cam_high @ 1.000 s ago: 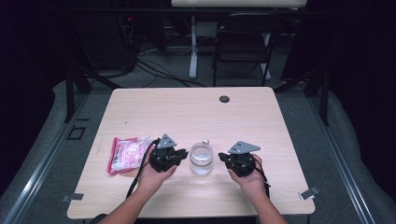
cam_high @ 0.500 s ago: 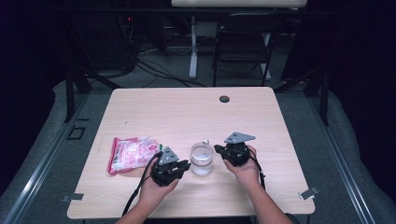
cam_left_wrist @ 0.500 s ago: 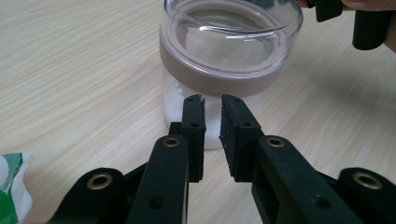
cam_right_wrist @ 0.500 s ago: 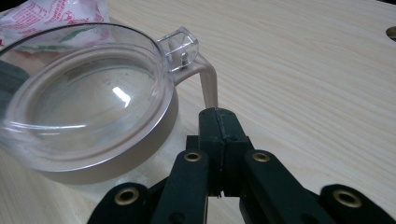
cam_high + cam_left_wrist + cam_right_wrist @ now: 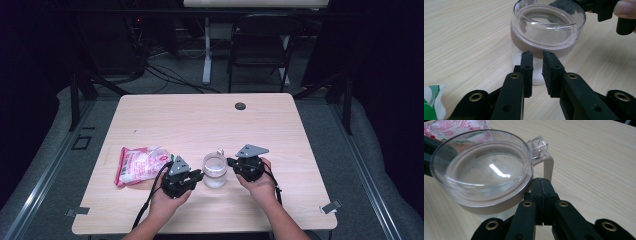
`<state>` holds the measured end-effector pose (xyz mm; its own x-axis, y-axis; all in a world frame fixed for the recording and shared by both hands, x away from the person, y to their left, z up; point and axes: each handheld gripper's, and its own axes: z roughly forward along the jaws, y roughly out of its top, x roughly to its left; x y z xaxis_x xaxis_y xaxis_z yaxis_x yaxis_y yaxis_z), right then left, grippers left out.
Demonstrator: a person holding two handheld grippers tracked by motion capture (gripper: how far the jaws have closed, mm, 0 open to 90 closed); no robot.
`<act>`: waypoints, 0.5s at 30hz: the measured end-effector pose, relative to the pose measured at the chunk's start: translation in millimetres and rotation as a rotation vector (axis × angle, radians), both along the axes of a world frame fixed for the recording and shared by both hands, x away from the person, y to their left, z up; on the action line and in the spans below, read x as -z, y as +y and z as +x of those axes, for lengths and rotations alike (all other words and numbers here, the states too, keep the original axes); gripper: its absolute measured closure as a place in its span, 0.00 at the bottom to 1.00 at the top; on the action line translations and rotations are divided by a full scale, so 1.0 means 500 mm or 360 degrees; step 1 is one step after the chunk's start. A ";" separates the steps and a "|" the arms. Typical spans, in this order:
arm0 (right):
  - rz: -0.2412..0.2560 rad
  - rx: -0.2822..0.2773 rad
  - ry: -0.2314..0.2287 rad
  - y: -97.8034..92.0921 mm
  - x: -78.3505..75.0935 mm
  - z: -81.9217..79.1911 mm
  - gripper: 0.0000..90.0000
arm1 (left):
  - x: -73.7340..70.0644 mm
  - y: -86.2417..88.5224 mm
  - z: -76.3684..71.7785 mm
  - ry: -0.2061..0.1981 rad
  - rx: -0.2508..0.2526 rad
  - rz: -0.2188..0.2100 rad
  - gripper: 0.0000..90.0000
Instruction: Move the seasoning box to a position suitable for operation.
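Note:
A small jar (image 5: 215, 172) with a clear domed lid (image 5: 549, 25) and a beige collar stands on the wooden table (image 5: 200, 120), near the front. A beige handle (image 5: 548, 167) and a clear tab (image 5: 538, 145) sit on its side. My left gripper (image 5: 200, 175) is at the jar's left, its tips (image 5: 537, 53) just below the collar with a narrow gap and nothing between them. My right gripper (image 5: 230, 162) is at the jar's right. Its jaws (image 5: 541, 181) are pressed together, right under the lid's rim beside the handle.
A pink and white snack bag (image 5: 140, 165) lies left of the left gripper, and its green and white corner (image 5: 430, 100) shows beside that gripper. A black round cap (image 5: 240, 106) is set in the table's far side. A chair (image 5: 260, 40) stands beyond the table.
The left gripper has dropped back toward the person and now points at the jar's side. The right gripper has shifted left, closing in on the jar's rim.

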<state>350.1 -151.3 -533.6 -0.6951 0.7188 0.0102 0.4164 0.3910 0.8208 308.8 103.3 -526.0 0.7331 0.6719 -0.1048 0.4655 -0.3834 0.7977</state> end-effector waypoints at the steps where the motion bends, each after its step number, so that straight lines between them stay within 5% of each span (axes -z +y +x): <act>1: -0.0007 0.0007 -0.0006 0.001 -0.001 -0.005 1.00 | -0.001 0.003 0.004 -0.0005 -0.0001 0.0010 0.89; 8: 0.0003 -0.0015 0.0001 0.006 -0.003 -0.024 1.00 | -0.003 0.019 0.020 0.0012 -0.0076 0.0035 0.91; 11: -0.0004 -0.0108 -0.0002 0.020 -0.004 -0.038 1.00 | -0.002 0.033 0.032 0.0015 -0.0135 0.0016 0.93; 15: 0.0003 -0.0239 -0.0015 0.039 -0.005 -0.047 0.98 | -0.002 0.039 0.036 0.0014 -0.0118 -0.0002 0.90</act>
<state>326.5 -131.9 -531.1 -0.7949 0.6067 0.0046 0.3458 0.4468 0.8251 326.9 122.8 -525.0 0.6803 0.7244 -0.1117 0.4995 -0.3466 0.7940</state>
